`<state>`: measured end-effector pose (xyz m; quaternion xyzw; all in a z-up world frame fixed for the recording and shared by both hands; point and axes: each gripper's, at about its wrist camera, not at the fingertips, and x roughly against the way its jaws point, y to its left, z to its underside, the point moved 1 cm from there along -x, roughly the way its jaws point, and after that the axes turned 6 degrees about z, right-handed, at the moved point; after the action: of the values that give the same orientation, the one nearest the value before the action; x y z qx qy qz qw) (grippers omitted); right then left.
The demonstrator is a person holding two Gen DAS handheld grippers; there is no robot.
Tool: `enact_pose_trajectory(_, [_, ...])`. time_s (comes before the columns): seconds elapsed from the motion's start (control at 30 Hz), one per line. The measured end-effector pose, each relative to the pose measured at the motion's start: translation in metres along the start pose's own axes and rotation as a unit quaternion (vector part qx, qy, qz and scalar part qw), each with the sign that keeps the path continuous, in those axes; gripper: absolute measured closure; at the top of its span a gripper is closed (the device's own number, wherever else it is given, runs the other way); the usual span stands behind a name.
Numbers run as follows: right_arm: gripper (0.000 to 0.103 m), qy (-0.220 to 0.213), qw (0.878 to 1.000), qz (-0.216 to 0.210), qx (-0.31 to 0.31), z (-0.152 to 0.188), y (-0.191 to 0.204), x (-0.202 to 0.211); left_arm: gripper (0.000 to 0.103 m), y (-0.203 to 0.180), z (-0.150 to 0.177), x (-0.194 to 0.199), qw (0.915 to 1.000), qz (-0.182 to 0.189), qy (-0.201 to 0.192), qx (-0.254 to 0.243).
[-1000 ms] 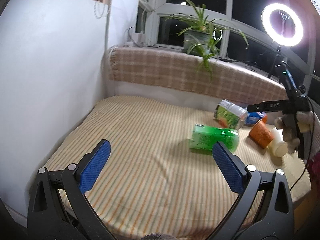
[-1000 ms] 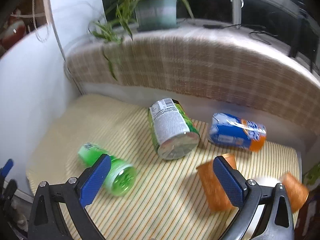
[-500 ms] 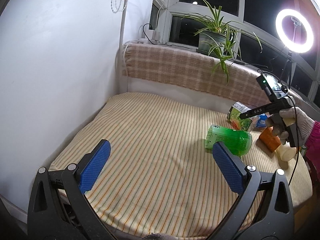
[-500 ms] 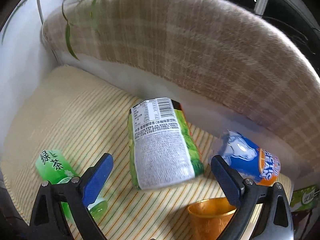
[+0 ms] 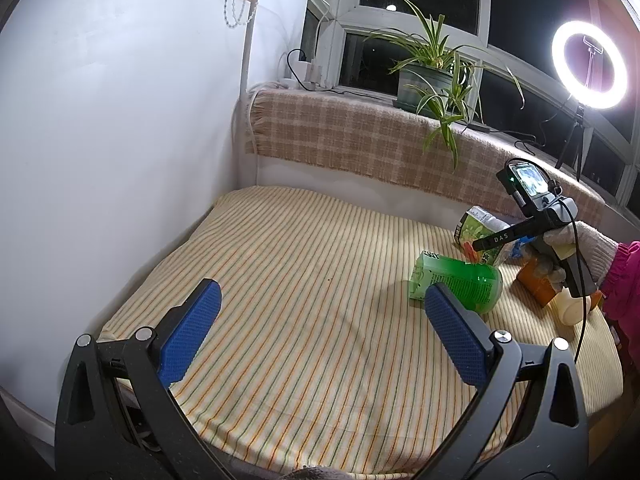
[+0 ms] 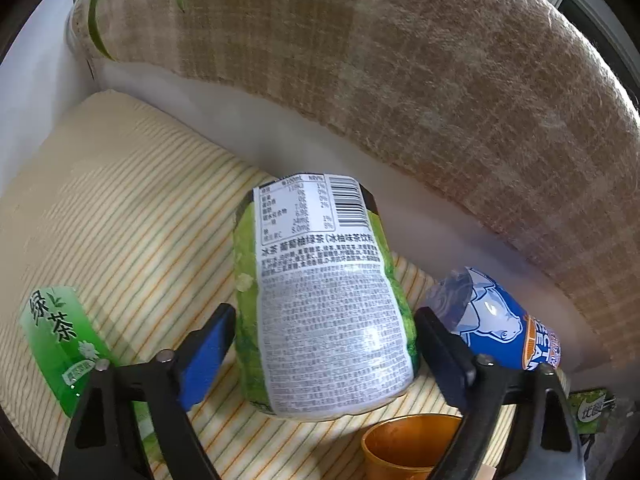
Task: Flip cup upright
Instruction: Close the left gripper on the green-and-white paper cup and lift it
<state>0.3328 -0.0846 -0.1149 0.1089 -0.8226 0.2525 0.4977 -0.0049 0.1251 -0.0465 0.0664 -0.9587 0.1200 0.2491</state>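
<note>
A green cup with a white printed label (image 6: 324,300) lies on its side on the striped cloth (image 6: 120,216). My right gripper (image 6: 324,344) is open, its blue pads on either side of this cup, close to its walls. In the left wrist view the same cup (image 5: 478,230) lies at the far right, partly behind the right gripper's body (image 5: 532,216). My left gripper (image 5: 320,332) is open and empty over the near part of the cloth (image 5: 300,264).
A translucent green cup (image 5: 456,282) (image 6: 60,340), a blue and orange cup (image 6: 492,320) and an orange cup (image 6: 404,444) lie around it. A cream cup (image 5: 570,308) lies at the right edge. A plaid backrest (image 6: 400,80) and a white wall (image 5: 100,140) bound the surface.
My right gripper has moved forward and down until its pads flank the labelled green cup. The left gripper has drawn back and risen slightly.
</note>
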Motion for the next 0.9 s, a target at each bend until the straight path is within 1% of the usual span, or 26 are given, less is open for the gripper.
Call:
enact_pose_trajectory(0.13, [0.014,-0.01,1.0,0.005,-0.001,0.008,0.0,0.007,0.0,-0.001,0.0,0.003,1.0,0.001,-0.003,-0.002])
enact_pose_trajectory(0.2, [0.014,-0.022,1.0,0.009,-0.002,0.005,0.003,0.014,0.0,-0.003,0.0,0.006,1.0,0.002,-0.006,-0.004])
enact_pose_trajectory(0.27, [0.014,-0.037,0.999,0.003,-0.01,0.007,-0.001,0.024,0.0,-0.005,0.0,0.008,0.9999,0.003,-0.008,-0.006])
enact_pose_trajectory(0.43, [0.015,-0.089,0.996,-0.004,-0.028,0.019,-0.004,0.067,0.0,-0.011,0.002,0.014,0.9998,0.01,-0.015,-0.009])
enact_pose_trajectory(0.6, [0.014,-0.131,0.988,-0.037,-0.067,0.048,-0.014,0.113,0.0,-0.024,0.003,0.016,0.9995,0.025,-0.014,-0.015])
enact_pose_trajectory(0.7, [0.014,-0.145,0.98,-0.075,-0.112,0.076,-0.026,0.135,0.0,-0.032,0.004,0.016,0.999,0.04,-0.011,-0.018])
enact_pose_trajectory(0.73, [0.014,-0.145,0.975,-0.099,-0.135,0.088,-0.031,0.142,0.0,-0.034,0.005,0.016,0.9988,0.044,-0.01,-0.018])
enact_pose_trajectory(0.77, [0.014,-0.142,0.971,-0.12,-0.153,0.097,-0.029,0.14,0.0,-0.037,0.006,0.016,0.9986,0.049,-0.008,-0.017])
enact_pose_trajectory(0.83, [0.014,-0.13,0.955,-0.173,-0.201,0.121,-0.038,0.144,0.0,-0.042,0.008,0.014,0.998,0.061,-0.002,-0.015])
enact_pose_trajectory(0.9, [0.014,-0.11,0.942,-0.208,-0.241,0.141,-0.033,0.138,0.0,-0.049,0.01,0.011,0.9972,0.074,0.008,-0.013])
